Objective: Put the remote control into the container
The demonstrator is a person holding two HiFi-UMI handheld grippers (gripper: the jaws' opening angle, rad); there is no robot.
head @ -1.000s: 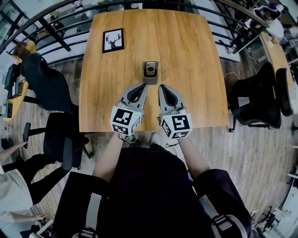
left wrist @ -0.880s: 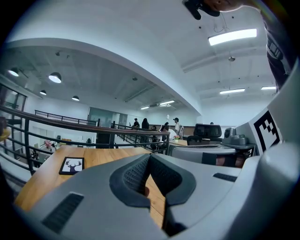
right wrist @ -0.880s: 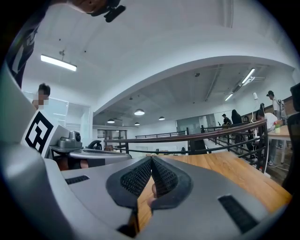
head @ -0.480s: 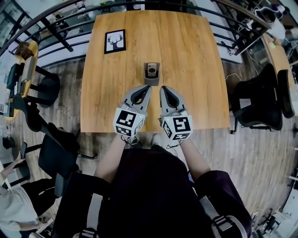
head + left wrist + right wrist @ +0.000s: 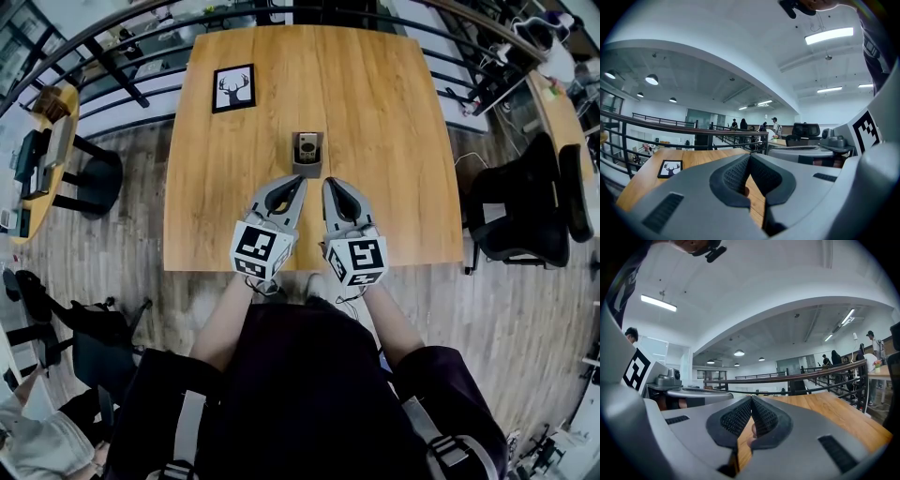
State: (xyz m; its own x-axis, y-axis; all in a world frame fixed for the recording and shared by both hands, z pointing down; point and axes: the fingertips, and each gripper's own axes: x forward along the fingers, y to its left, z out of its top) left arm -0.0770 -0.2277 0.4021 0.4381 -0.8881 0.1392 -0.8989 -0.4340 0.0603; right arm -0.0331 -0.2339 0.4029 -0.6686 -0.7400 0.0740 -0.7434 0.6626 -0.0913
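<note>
Left gripper (image 5: 300, 180) and right gripper (image 5: 327, 180) lie side by side over the near part of the wooden table (image 5: 394, 141), tips pointing away from me and leaning slightly toward each other. On the left one, the jaws are pressed together: its own view shows the ribbed pads meeting at the tip with nothing caught between them, only table wood showing through the hollow behind. The right one is the same, jaws closed tip to tip and empty. Each carries its marker cube at the rear, close to my wrists, just over the table's near edge.

Just ahead of the two tips, on the line that runs between them, stands the container (image 5: 307, 169), a small dark grey holder sitting on the table. The remote control (image 5: 307, 144) is inside it, standing up with its button face toward me. Neither gripper touches the container; a narrow strip of bare wood separates them.

Farther ahead and off to the left of the left gripper lies a framed deer picture (image 5: 232, 87), flat on the table. Well to the right of the right gripper, past the table edge, stands a black office chair (image 5: 511, 206).
</note>
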